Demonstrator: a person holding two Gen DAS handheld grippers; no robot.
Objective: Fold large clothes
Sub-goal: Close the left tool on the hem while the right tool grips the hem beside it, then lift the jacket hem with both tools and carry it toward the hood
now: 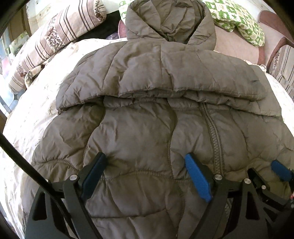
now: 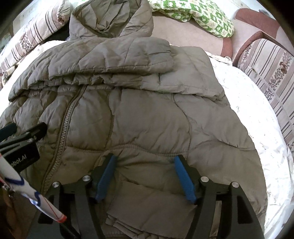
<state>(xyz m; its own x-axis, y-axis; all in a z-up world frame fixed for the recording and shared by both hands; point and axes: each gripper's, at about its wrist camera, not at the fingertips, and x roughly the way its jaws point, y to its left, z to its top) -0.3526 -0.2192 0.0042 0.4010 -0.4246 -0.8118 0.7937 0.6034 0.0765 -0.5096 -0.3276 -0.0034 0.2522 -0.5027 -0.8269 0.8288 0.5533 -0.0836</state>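
At the far left of the left wrist view, a black cable [image 1: 22, 161] slants across the corner, and behind it a striped, flower-printed pillow [image 1: 55, 36] lies at the head of the bed. The bed is covered by a cream quilt [image 1: 23, 128] with a faint sprig pattern, which serves as the folding surface.

In the middle of that quilt lies the grey-brown puffer jacket [image 1: 147, 73], hood [image 1: 170, 20] pointing away from the cameras, zipper [image 1: 215, 139] running down its front, the upper part folded down over the body in a thick crosswise roll.

The left tongs [image 1: 147, 165] rest on the lower jacket with their blue pads spread wide, padded fabric between them but not squeezed. Just to their right are the right tongs [image 2: 145, 165], likewise standing well open, tips pressed into a puckered seam without clamping it; a folded flap of jacket lies beneath them.

Farther right, a green-and-white patterned cushion [image 2: 202, 14] sits beyond the hood on a pinkish surface [image 2: 183, 35]. At the right edge stands a chair [image 2: 266, 60] with a reddish-brown frame and striped floral upholstery, close beside the bed.
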